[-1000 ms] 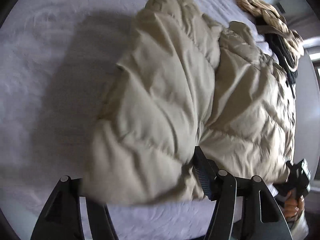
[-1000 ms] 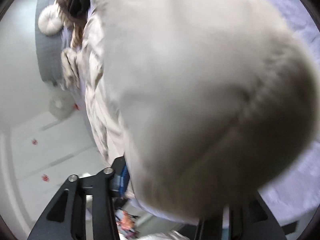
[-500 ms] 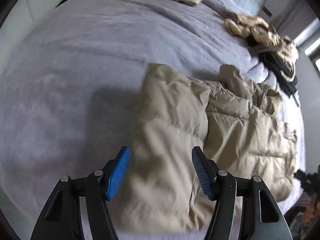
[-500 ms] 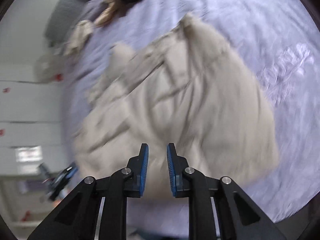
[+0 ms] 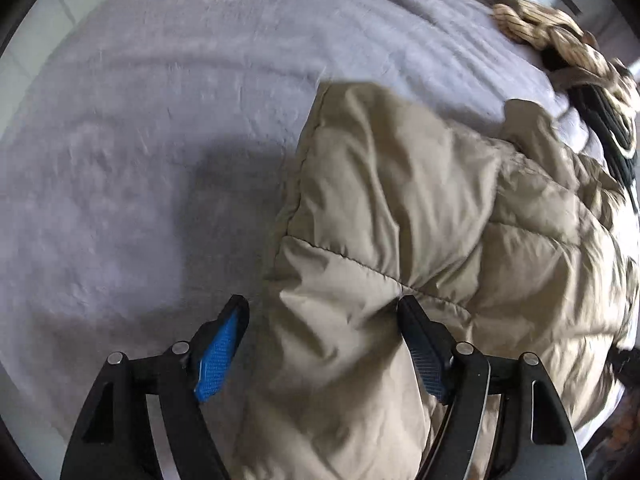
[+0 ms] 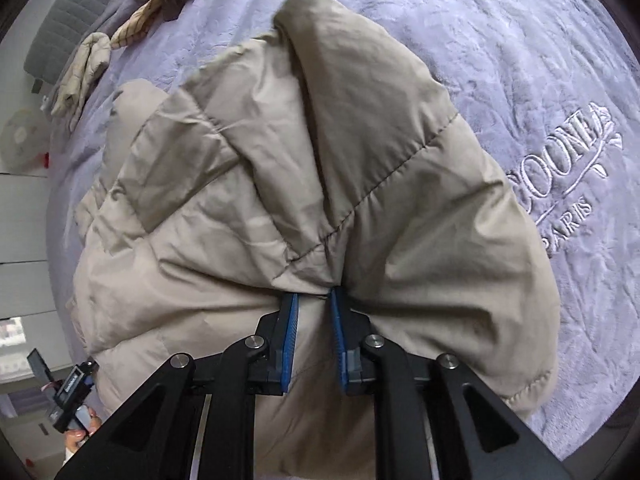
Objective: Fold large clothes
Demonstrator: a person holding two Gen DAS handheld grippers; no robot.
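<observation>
A beige jacket (image 6: pixel 280 184) is laid on the bed (image 6: pixel 520 60), on a lilac blanket. A pinch of its fabric is gripped between the blue pads (image 6: pixel 289 340) of the right claw (image 6: pixel 314 300). The jaws of the left claw (image 5: pixel 320 320) are opening; the jacket's edge is seen between them, with a clear gap at the left pad. Other clothes (image 5: pixel 560 40) are piled at the far side of the bed
</observation>
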